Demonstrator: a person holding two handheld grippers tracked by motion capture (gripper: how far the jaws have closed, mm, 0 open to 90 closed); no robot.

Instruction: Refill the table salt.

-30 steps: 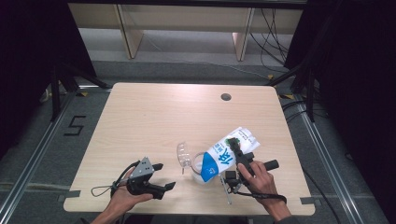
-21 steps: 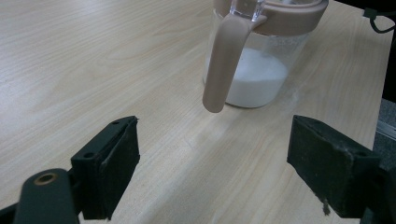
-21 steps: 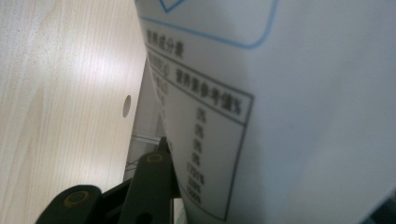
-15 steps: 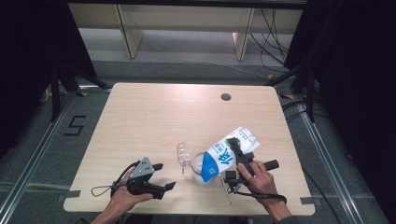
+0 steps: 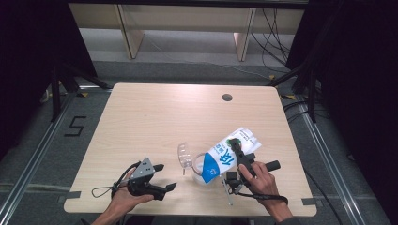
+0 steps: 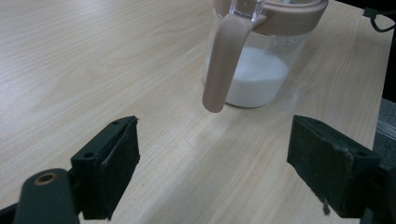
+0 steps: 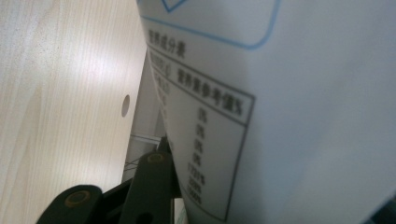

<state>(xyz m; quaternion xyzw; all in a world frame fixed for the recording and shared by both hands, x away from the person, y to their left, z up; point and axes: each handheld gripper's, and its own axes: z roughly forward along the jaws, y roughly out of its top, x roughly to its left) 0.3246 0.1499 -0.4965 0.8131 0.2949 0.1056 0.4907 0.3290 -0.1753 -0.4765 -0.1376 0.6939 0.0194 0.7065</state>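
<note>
- The left gripper (image 5: 164, 178) rests at the table's (image 5: 155, 117) near edge, jaws spread wide with nothing between them.
- The right gripper (image 5: 238, 151) clamps a blue-and-white carton (image 5: 225, 157), tipped over the jug (image 6: 254, 70).
- The jug stands near the table's front edge, holding white powder.
- Farther back is a round hole (image 5: 227, 97).

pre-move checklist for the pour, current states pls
1. Right tool clamped on carton: ok.
2. Carton tipped, its low end over the jug: ok.
3. Jug upright on table, white fill low, room left: ok.
4. Jug lid open: ok.
5. Left tool open, short of jug handle, jug unsteadied: not ok.
6. Flow from carton: cannot tell.
</note>
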